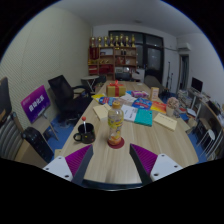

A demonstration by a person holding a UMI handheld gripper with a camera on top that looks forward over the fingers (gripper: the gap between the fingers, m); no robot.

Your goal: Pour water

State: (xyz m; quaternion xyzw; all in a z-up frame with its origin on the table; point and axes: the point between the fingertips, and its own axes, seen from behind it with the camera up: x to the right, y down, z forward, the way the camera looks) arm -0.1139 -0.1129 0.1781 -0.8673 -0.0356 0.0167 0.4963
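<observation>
A clear plastic bottle (116, 122) with a yellow label and pale liquid stands upright on a red coaster on the wooden table (110, 165), just ahead of my fingers. A dark cup (86, 131) on a saucer sits to its left. My gripper (112, 160) is open and empty, its purple pads (79, 157) spread wide apart on either side, short of the bottle.
Books, boxes and coloured clutter (145, 104) cover the far half of the table. Black office chairs (66, 96) stand to the left, a purple sign (35, 102) beyond them. Shelves (113, 52) line the back wall. More desks are on the right.
</observation>
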